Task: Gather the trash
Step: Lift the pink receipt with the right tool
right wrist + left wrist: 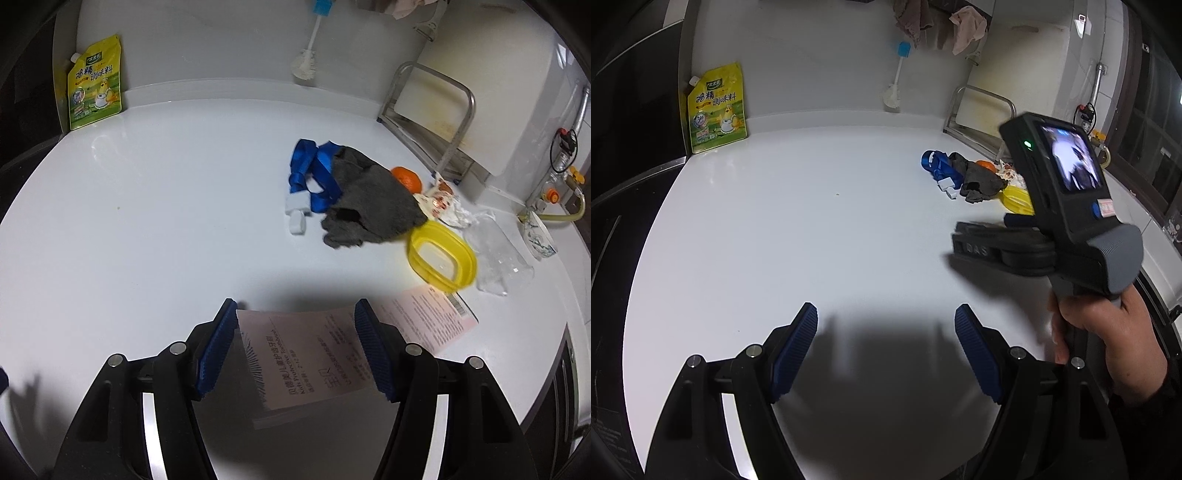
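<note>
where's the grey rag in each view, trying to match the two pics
Left wrist view: the grey rag lies right of centre at mid-height, just left of the right gripper's body, with the blue strap on its left.
Right wrist view: the grey rag lies right of centre, above the right gripper, again with the blue strap on its left.
Shared landmark: the yellow seasoning pouch, upper left in both.

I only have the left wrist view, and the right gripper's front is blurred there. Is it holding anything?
Observer: Yes, the right gripper is clamped on a pink toothbrush box, with a pad on each side.
Operator: Is any trash hidden behind that gripper?
Observer: A pink card lies flat beside the yellow lid, with a crumpled clear bag past it.
</note>
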Motion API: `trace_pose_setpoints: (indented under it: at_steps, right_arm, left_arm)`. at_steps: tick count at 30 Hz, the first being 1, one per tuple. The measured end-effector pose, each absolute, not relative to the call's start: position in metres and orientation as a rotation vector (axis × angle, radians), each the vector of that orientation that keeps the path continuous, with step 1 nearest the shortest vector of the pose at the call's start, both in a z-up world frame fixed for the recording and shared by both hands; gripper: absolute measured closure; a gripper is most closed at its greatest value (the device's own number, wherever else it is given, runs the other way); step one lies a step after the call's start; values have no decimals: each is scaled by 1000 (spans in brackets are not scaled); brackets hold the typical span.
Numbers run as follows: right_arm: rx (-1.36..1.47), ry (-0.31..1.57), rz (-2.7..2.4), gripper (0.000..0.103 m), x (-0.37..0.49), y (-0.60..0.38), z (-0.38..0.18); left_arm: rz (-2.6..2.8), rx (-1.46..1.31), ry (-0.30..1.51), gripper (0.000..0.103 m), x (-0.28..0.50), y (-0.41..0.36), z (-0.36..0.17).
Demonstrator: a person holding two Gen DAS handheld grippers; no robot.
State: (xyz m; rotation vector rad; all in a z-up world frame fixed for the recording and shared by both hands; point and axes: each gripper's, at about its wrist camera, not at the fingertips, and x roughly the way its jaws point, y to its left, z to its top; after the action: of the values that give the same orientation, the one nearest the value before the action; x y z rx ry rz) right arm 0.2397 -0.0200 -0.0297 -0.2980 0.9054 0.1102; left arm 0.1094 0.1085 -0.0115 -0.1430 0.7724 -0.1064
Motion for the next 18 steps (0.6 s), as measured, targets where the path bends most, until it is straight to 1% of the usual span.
trace_pose_setpoints:
  at_steps: [5, 13, 18]
  right_arm:
    - [-290, 888, 78, 41, 215, -46, -27]
    - [-192, 833, -2, 41, 179, -112, -12]
    - [-55, 819, -28, 41, 164, -158, -1]
  left_arm:
    - [-118, -136, 766, 28, 106, 103, -8]
    - [-146, -112, 754, 28, 100, 85, -1]
    - [-174, -97, 749, 28, 96, 69, 5]
